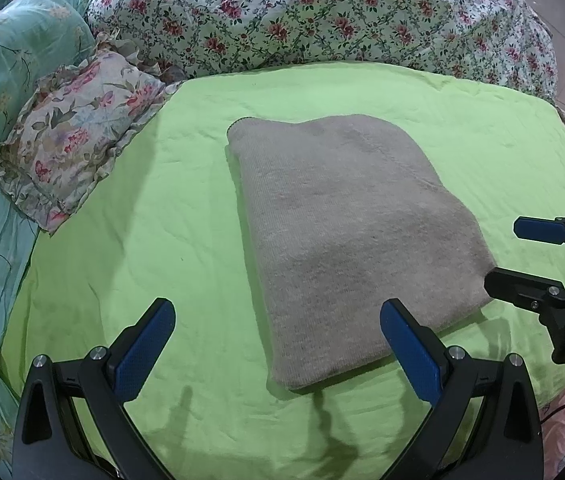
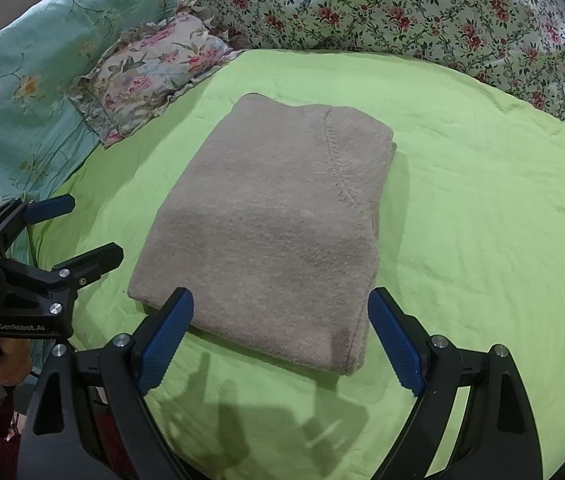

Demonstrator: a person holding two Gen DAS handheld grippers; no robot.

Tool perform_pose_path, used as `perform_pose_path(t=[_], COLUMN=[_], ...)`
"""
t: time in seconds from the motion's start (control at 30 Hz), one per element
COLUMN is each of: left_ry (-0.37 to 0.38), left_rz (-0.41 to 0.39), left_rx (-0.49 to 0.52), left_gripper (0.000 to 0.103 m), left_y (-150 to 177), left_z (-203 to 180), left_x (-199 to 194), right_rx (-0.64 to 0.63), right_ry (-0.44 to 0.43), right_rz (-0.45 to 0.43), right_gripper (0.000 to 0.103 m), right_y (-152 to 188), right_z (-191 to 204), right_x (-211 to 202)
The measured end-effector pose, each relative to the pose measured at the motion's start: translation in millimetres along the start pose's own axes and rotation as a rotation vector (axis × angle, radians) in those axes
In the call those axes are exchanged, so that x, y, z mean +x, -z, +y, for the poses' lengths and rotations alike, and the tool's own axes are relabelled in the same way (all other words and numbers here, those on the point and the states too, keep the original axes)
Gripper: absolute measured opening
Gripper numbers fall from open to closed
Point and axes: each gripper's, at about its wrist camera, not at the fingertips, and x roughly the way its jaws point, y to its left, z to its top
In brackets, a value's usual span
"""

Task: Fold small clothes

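"GenRobot.AI" lettering on left claw (image 2: 82, 232) beside folded grey garment (image 2: 274, 232).

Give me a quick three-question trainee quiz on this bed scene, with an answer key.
1. True or false: the left claw is shut on the sweater.
2. The sweater lies on which? A pink towel; B green sheet; C bare floor.
3. Fill in: the pillow has a ____ print.

Key: 1 false, both it and the right claw are open and empty. 2 B. 3 floral.
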Motion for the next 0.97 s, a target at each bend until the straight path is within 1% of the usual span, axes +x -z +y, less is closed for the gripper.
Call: perform_pose_path(t=[0.5,0.77,0.97], left_ry=[-0.013,-0.061,-0.043], left_rz=[0.007,-0.011,-0.016], left_rx=[-0.002,-0.021,-0.017], left_gripper=[0.103,0.103,0.103], left_y=[-5.9,-7.3,-7.1], left_z=[0.3,4.8,3.6], left_x=[2.8,5.5,8.2], right_rx=[0.023,0.049,0.073], right_ry=[-0.006,-0.005,-0.01], right_rz=[-0.018,-0.019,-0.018], right_gripper=[0.089,0.089,0.089], right_y=[0.4,-1.3,-1.1], right_z=[-5.3,-13.8,-23.4], right_x=[-1.8,1.7,6.6])
